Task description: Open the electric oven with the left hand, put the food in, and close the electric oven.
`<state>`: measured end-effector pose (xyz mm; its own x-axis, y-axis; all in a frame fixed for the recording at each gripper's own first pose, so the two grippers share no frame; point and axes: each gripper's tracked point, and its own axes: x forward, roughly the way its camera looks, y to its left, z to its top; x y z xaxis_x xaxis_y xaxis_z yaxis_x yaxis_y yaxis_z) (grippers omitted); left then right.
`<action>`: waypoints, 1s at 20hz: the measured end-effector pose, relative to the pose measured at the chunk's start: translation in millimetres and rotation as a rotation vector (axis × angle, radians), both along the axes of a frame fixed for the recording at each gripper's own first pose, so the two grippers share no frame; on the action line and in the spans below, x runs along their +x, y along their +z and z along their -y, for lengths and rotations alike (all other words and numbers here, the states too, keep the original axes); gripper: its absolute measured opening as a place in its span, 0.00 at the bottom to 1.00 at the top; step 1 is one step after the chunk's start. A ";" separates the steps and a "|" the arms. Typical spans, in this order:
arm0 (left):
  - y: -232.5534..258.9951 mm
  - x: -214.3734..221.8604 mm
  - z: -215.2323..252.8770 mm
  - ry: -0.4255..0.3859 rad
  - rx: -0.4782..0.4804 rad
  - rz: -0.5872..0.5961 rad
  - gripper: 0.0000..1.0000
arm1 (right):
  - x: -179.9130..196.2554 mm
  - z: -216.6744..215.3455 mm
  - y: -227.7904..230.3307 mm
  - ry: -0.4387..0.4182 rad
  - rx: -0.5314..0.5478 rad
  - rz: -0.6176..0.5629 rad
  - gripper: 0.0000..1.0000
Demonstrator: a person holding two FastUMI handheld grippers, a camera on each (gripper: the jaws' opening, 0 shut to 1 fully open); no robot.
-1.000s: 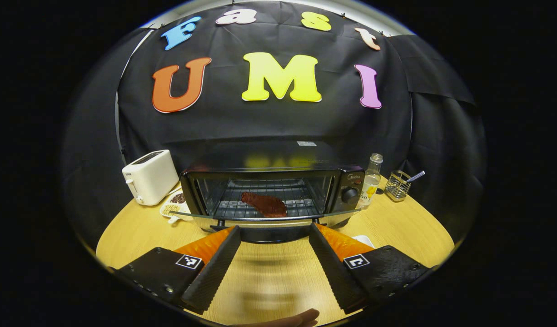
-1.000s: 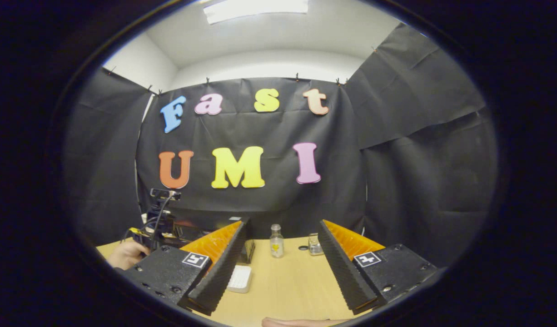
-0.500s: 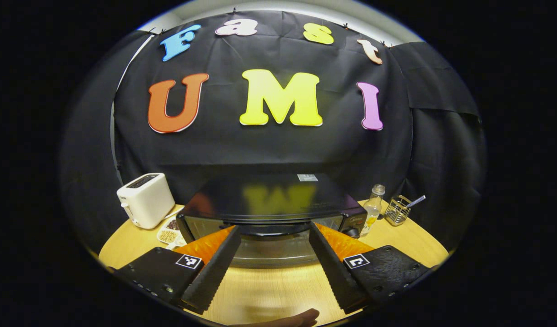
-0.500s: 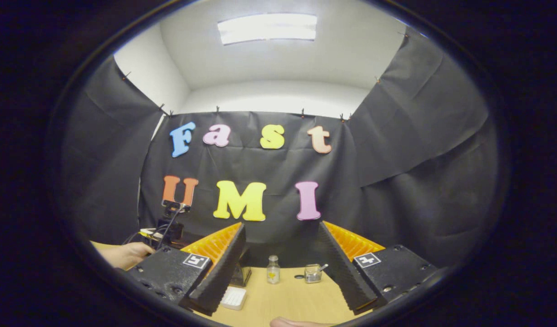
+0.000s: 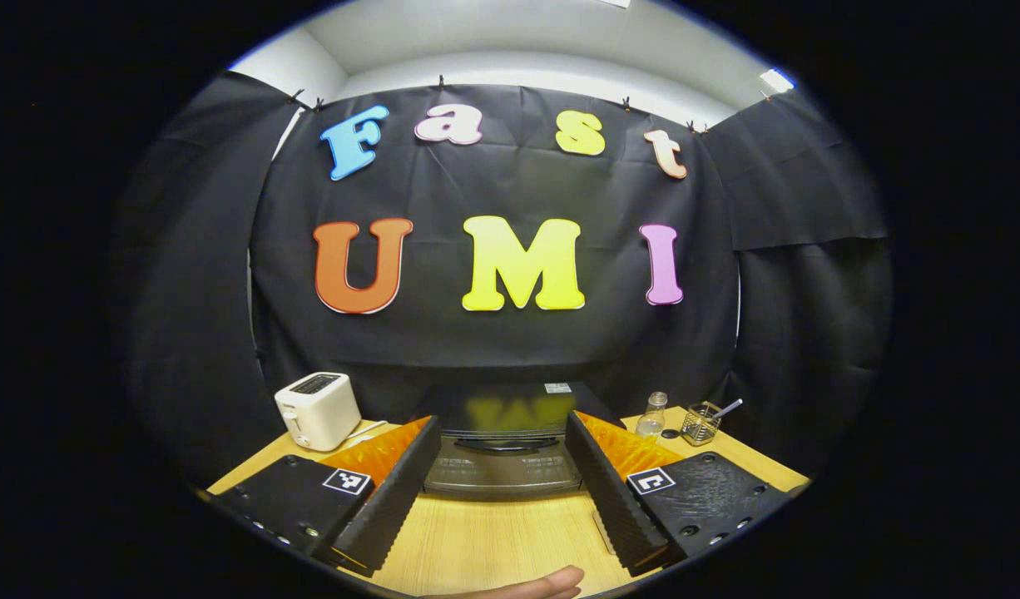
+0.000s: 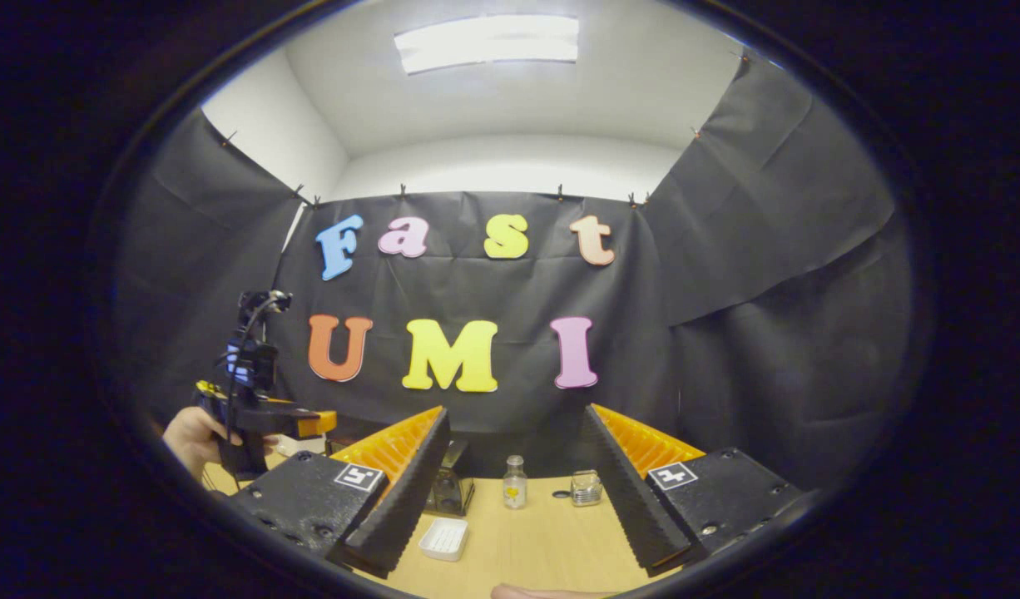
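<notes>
On the wooden table (image 5: 493, 549), right at the back by the black cloth wall, sits the electric oven (image 5: 503, 449). In the left gripper view it is a dark box with a shiny flat top, and its glass door looks shut, standing up flat at the front. The food cannot be seen through the door from here.

The left tool (image 5: 503, 466) is up in the air in front of the oven. Its two fingers are spread wide apart and hold nothing. The oven shows in the gap between them, but they do not touch it.

A white toaster (image 5: 317, 409) stands to the left of the oven. To the right of the oven are a small clear bottle (image 5: 653, 415) and a little wire basket (image 5: 700, 423) with a stick poking out of it. They stand close to each other.

The right tool (image 6: 514, 491) is also wide open and empty. It is off to the right side of the table, and it hangs in the air too. In the right gripper view the same bottle and basket show between its fingers, far back on the table. A small white tray (image 6: 444, 538) lies on the table nearer to this tool. Far off on the left of that view, a hand (image 6: 192, 437) holds the left tool up above the table.
</notes>
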<state>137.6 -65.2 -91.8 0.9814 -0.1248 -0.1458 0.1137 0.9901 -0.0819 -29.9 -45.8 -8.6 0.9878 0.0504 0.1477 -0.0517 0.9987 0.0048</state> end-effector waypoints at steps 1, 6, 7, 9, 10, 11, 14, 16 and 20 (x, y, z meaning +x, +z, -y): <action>11.4 -14.0 -3.4 0.003 0.008 0.019 0.96 | -1.6 -3.5 -0.5 0.004 0.004 -0.002 1.00; 50.4 -80.2 -27.4 0.060 0.016 0.100 0.96 | -4.8 -10.8 -11.7 0.015 0.012 -0.034 1.00; 55.6 -91.8 -29.4 0.063 0.015 0.114 0.96 | -6.5 -9.5 -13.1 0.013 0.006 -0.037 1.00; 62.9 -112.2 -28.5 0.050 0.023 0.135 0.96 | -10.3 -6.0 -13.2 -0.002 -0.009 -0.031 1.00; 66.0 -121.3 -26.6 0.040 0.035 0.145 0.96 | -11.8 -4.0 -12.3 -0.011 -0.011 -0.028 1.00; 66.7 -130.5 -25.6 0.036 0.046 0.152 0.96 | -15.2 -3.0 -13.7 -0.017 -0.008 -0.026 1.00; 67.3 -155.3 -23.6 0.069 0.046 0.186 0.96 | -19.2 -8.2 -17.2 -0.006 -0.007 -0.028 1.00; 65.3 -168.5 -27.5 0.112 0.050 0.209 0.96 | -22.9 -8.7 -18.9 -0.003 -0.024 -0.030 1.00; 48.2 -185.6 -23.8 0.116 0.047 0.184 0.96 | -26.1 -4.5 -18.1 -0.045 -0.009 -0.028 1.00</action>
